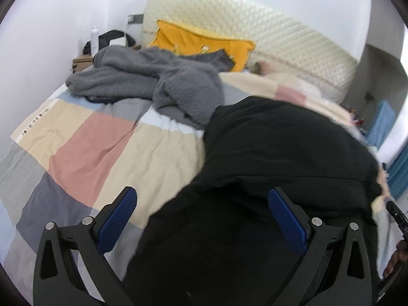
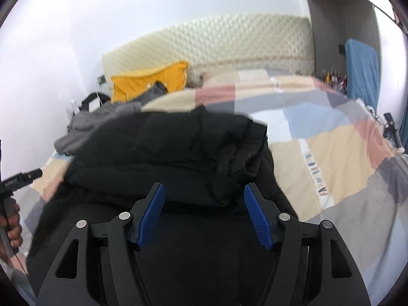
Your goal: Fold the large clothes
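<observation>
A large black garment (image 1: pixel 275 148) lies on the patchwork bedspread (image 1: pixel 102 140), its far part folded back over the near part. In the right wrist view the folded black garment (image 2: pixel 165 150) fills the middle. My left gripper (image 1: pixel 201 199) is open and empty, just above the garment's near left edge. My right gripper (image 2: pixel 202 193) is open and empty, hovering over the fold's near edge. The left gripper (image 2: pixel 23 176) also shows at the left edge of the right wrist view, in a hand.
A crumpled grey fleece garment (image 1: pixel 153 81) lies at the far left of the bed, partly on a yellow pillow (image 1: pixel 201 43). A cream padded headboard (image 1: pixel 267 38) stands behind. A bedside table (image 1: pixel 81 61) with a bottle is at far left. Blue furniture (image 2: pixel 360 68) stands at right.
</observation>
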